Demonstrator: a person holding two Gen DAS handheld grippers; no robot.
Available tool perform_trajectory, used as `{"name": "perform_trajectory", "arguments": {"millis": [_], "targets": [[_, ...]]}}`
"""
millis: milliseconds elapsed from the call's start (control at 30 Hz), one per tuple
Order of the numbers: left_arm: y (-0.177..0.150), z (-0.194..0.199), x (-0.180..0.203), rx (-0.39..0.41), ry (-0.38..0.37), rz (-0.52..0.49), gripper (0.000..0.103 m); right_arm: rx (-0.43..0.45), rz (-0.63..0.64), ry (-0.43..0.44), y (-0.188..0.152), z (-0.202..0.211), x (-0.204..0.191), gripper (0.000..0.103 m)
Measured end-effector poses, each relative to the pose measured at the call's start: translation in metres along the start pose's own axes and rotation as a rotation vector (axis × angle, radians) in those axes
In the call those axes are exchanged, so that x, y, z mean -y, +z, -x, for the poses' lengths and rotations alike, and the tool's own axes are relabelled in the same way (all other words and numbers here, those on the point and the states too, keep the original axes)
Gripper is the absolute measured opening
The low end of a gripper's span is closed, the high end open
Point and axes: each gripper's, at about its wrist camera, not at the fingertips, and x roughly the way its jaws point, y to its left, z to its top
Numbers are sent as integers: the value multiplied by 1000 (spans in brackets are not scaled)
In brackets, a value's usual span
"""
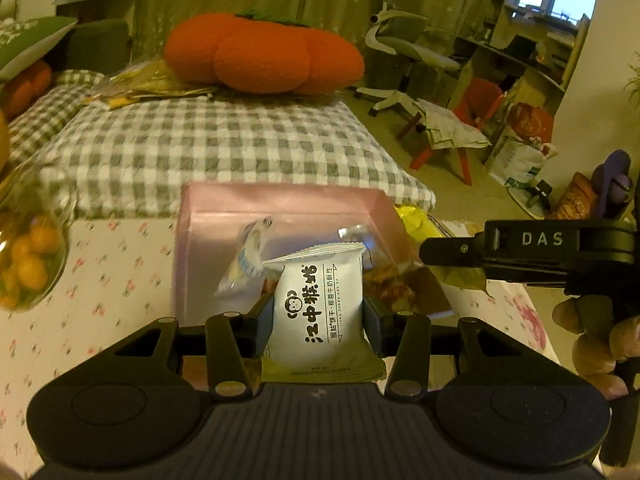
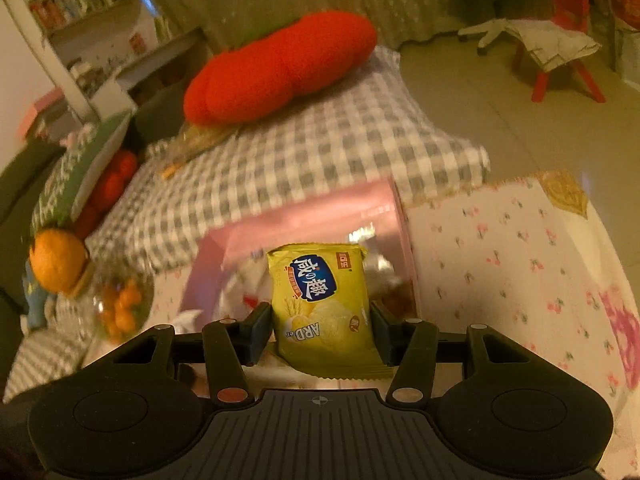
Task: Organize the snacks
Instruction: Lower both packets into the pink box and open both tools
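My left gripper (image 1: 318, 320) is shut on a white snack packet (image 1: 320, 304) with black lettering, held upright just in front of the pink box (image 1: 280, 200). Several other wrapped snacks lie inside that box. My right gripper (image 2: 320, 330) is shut on a yellow-green cracker packet (image 2: 324, 304) with a blue logo, raised before the same pink box (image 2: 304, 216). In the left wrist view the right gripper (image 1: 430, 250) comes in from the right edge, held by a hand (image 1: 592, 340), beside the box's right wall.
The box stands on a table with a floral cloth (image 2: 500, 264). A glass bowl of small oranges (image 1: 28, 268) stands left of the box. Behind the table lie a checked cushion (image 1: 208, 140) and an orange pumpkin pillow (image 1: 260, 56). A red chair (image 2: 560, 40) stands on the floor at far right.
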Motion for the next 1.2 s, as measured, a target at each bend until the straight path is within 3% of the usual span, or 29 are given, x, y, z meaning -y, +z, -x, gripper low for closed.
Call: {"name": "perform_trajectory", "arguments": {"millis": [533, 833, 1033, 1133, 1200], "targets": [[25, -77, 20, -28, 114, -121, 43, 12, -67, 59, 13, -57, 33, 52], [29, -100, 23, -39, 214, -216, 43, 27, -94, 82, 16, -75, 42, 52], [31, -107, 17, -41, 239, -207, 44, 35, -87, 73, 16, -79, 43, 52], [31, -106, 14, -35, 234, -193, 48, 37, -111, 73, 17, -80, 46, 56], [31, -103, 14, -25, 240, -189, 62, 33, -140, 86, 18, -79, 49, 60]]}}
